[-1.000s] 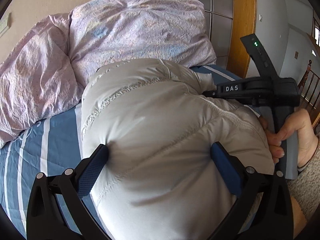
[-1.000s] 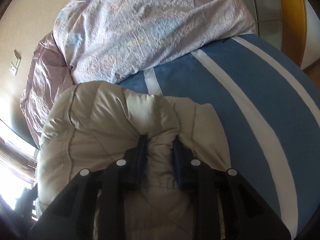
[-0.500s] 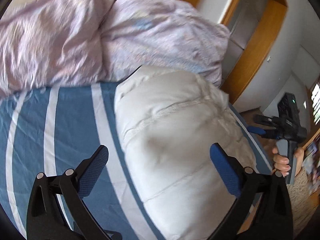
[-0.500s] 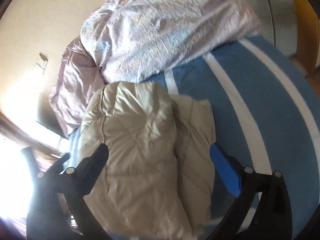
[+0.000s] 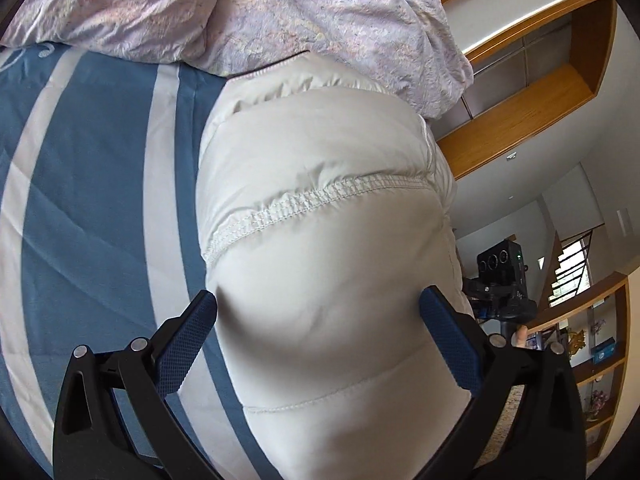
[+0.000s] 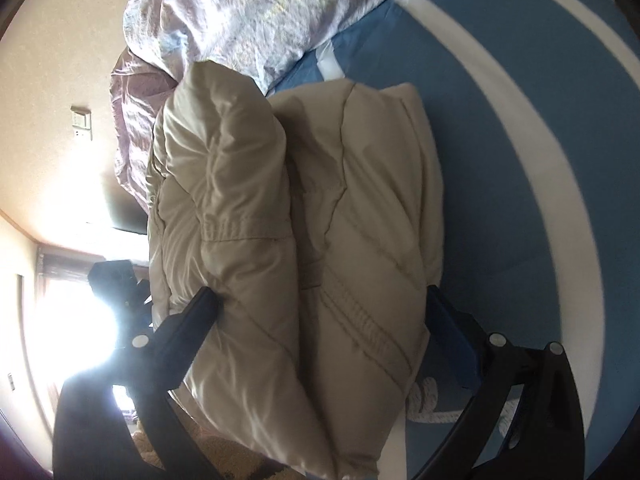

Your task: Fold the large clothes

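Pale cream and quilted, the puffer jacket [image 5: 328, 216] lay folded into a thick bundle on the blue-and-white striped bed [image 5: 88, 184], its far end touching the crumpled lilac duvet [image 5: 280, 12] heaped at the head. The left tongs [image 5: 318, 320] stood spread wide, their blue textured pads pressed into either side of the jacket's near bulge without closing on it. In the right wrist view the jacket [image 6: 304, 240] showed as two padded layers side by side with a shadowed seam between them. The right tongs [image 6: 320, 304] were likewise wide open, one finger against the bundle's left flank and the other just beside its right edge, gripping nothing. The right tongs' black body [image 5: 500, 284] also showed beyond the jacket in the left wrist view.
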The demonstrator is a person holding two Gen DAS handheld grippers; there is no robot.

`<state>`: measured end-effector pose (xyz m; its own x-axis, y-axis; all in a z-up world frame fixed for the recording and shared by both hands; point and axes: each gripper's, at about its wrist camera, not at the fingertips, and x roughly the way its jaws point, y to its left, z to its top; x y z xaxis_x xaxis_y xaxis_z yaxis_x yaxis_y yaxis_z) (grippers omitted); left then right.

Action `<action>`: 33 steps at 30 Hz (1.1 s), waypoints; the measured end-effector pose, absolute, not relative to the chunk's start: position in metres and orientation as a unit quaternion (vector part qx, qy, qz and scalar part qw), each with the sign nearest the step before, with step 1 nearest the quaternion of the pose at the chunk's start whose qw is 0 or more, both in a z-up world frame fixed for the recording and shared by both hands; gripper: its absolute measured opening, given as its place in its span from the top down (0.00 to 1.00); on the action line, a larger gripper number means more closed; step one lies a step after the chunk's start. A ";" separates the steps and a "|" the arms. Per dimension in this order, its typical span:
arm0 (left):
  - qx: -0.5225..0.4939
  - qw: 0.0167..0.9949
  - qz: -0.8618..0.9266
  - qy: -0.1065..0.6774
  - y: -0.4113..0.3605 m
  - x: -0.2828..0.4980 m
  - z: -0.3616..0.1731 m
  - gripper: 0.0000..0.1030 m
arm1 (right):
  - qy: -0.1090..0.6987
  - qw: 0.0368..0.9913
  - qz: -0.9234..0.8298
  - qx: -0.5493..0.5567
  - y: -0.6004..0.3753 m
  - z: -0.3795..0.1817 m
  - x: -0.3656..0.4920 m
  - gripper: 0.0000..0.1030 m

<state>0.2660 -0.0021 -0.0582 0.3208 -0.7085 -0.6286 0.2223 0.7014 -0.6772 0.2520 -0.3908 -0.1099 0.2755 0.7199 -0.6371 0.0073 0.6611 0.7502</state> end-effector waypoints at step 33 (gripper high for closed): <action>-0.292 0.767 -0.319 0.474 0.000 0.268 -0.076 0.10 | 0.522 0.711 0.359 0.307 -0.339 -0.132 0.263 0.13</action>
<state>0.2676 0.0003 -0.0762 0.3484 -0.7657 -0.5406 0.2124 0.6263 -0.7501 0.2632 -0.3387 -0.1315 0.1986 0.8297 -0.5217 -0.1896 0.5548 0.8101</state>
